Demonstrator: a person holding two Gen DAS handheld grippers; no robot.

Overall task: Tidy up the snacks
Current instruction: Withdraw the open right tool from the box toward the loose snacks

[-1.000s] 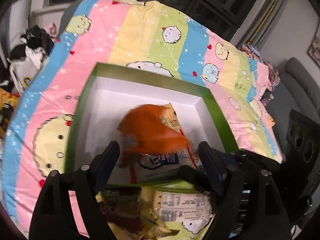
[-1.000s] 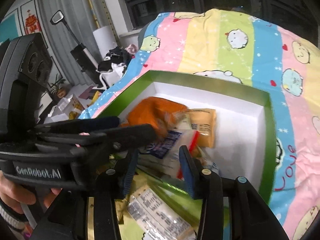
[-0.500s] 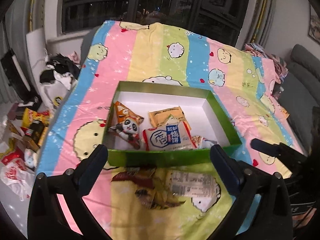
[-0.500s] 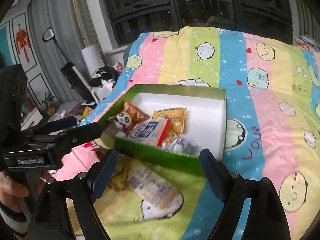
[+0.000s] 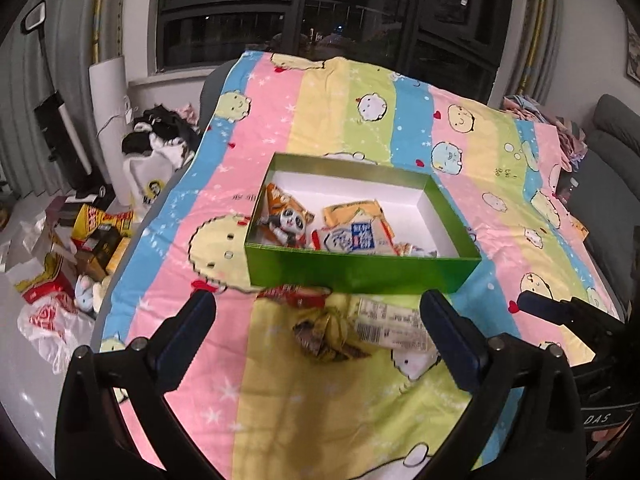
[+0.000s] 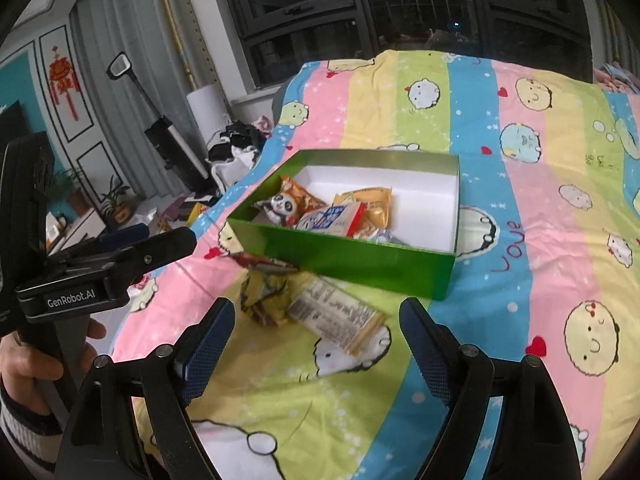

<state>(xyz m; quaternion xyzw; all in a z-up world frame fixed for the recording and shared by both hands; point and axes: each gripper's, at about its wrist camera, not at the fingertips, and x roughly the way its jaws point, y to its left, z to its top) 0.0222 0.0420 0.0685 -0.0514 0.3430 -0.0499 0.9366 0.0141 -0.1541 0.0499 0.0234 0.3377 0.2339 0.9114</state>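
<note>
A shallow green cardboard box with a white inside (image 5: 360,270) (image 6: 344,258) sits on a bed covered by a pastel striped cartoon-print sheet (image 5: 332,128) (image 6: 532,208). Inside the box, toward its near left part, lie an orange panda-print snack packet (image 5: 286,216) (image 6: 288,204), a white and blue snack packet with a red edge (image 5: 354,238) (image 6: 330,218) and a yellow-orange snack packet (image 5: 352,210) (image 6: 370,202), bunched together and overlapping.

Just outside the box's near wall, 3 items lie on the sheet: a red wrapper (image 5: 298,295) (image 6: 264,264) touching the wall, a crumpled yellow wrapper (image 5: 332,334) (image 6: 266,294), and a pale flat packet with a printed label (image 5: 390,326) (image 6: 336,318) beside it.

The left gripper (image 5: 318,334) hovers above these loose items, jaws spread wide and holding nothing. The right gripper (image 6: 316,338) hangs likewise, wide apart and empty, over the pale packet.
</note>
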